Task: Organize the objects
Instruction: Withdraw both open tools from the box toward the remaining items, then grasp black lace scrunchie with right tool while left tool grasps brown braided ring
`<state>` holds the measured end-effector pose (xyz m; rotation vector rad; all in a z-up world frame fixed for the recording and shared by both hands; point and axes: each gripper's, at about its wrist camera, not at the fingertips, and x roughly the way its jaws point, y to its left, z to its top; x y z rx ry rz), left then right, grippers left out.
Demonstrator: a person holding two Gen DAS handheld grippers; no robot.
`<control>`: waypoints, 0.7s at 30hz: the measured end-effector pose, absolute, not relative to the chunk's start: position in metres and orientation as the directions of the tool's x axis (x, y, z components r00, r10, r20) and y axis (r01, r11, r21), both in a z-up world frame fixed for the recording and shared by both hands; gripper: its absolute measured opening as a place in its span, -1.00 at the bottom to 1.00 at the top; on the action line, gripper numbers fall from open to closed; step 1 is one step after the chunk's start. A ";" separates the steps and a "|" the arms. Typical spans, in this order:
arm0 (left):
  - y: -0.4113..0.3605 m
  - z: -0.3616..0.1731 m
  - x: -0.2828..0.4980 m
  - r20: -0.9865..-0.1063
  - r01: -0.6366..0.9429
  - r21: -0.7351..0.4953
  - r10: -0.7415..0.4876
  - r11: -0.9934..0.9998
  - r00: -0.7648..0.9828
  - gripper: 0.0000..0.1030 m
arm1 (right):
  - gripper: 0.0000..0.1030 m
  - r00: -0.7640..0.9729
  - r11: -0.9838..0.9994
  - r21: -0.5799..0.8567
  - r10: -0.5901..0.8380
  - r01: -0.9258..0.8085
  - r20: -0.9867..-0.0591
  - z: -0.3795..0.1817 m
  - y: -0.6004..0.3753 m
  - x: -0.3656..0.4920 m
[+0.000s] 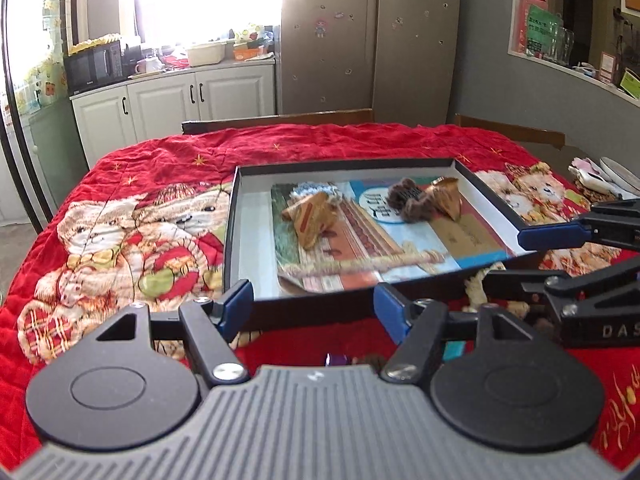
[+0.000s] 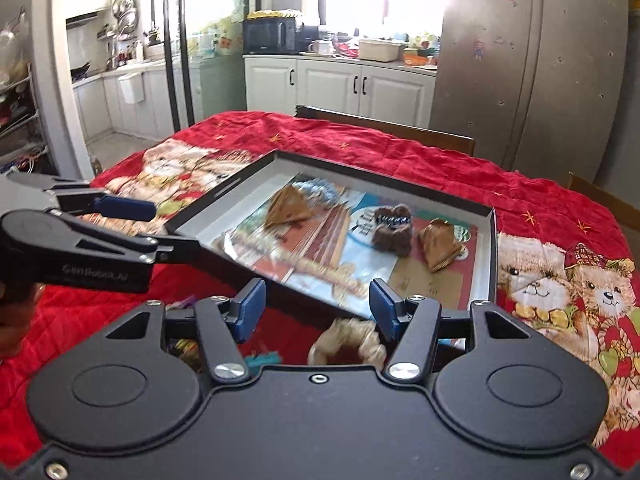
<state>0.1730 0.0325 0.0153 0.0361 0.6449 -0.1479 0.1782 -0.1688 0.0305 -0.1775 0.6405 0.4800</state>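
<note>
A shallow black box with a white inside [image 1: 256,192] [image 2: 224,196] lies on the red bear blanket. In it lie a picture book [image 1: 360,236] [image 2: 320,248], two brown woven pouches [image 1: 310,216] [image 2: 288,206], a brown furry hair clip [image 1: 408,200] [image 2: 394,230] and a braided rope [image 1: 360,266] [image 2: 320,268]. My left gripper [image 1: 316,306] is open at the box's near edge, empty. My right gripper [image 2: 316,306] is open at the box's near corner, above a beige rope knot [image 2: 348,344]; it also shows in the left wrist view [image 1: 560,256].
The red blanket [image 1: 160,168] covers the table. Small items [image 1: 600,180] lie at the far right edge. Wooden chair backs [image 1: 280,120] stand behind the table. Kitchen cabinets and a fridge [image 1: 360,40] are beyond. Small colourful bits [image 2: 260,360] lie under my right gripper.
</note>
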 end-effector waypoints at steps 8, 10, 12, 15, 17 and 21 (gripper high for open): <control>0.034 0.000 0.150 -0.630 0.177 -0.031 -0.156 0.984 0.761 0.51 | 0.08 0.648 0.864 0.049 0.412 -0.501 -0.641 0.022 -0.177 0.139; 0.034 -0.005 0.145 -0.638 0.188 -0.041 -0.171 0.981 0.751 0.51 | 0.07 0.633 0.862 0.071 0.422 -0.501 -0.649 0.016 -0.178 0.132; 0.033 -0.009 0.139 -0.642 0.196 -0.041 -0.176 0.980 0.746 0.51 | 0.05 0.616 0.861 0.085 0.424 -0.501 -0.664 0.008 -0.178 0.123; 0.030 -0.016 0.132 -0.648 0.209 -0.047 -0.189 0.977 0.738 0.51 | 0.03 0.608 0.856 0.074 0.421 -0.511 -0.673 -0.004 -0.174 0.109; 0.029 -0.019 0.130 -0.649 0.211 -0.055 -0.195 0.976 0.735 0.51 | -0.01 0.608 0.854 0.065 0.418 -0.516 -0.676 -0.010 -0.173 0.103; 0.028 -0.026 0.129 -0.655 0.205 -0.055 -0.191 0.977 0.731 0.51 | -0.05 0.607 0.851 0.057 0.417 -0.521 -0.677 -0.017 -0.168 0.097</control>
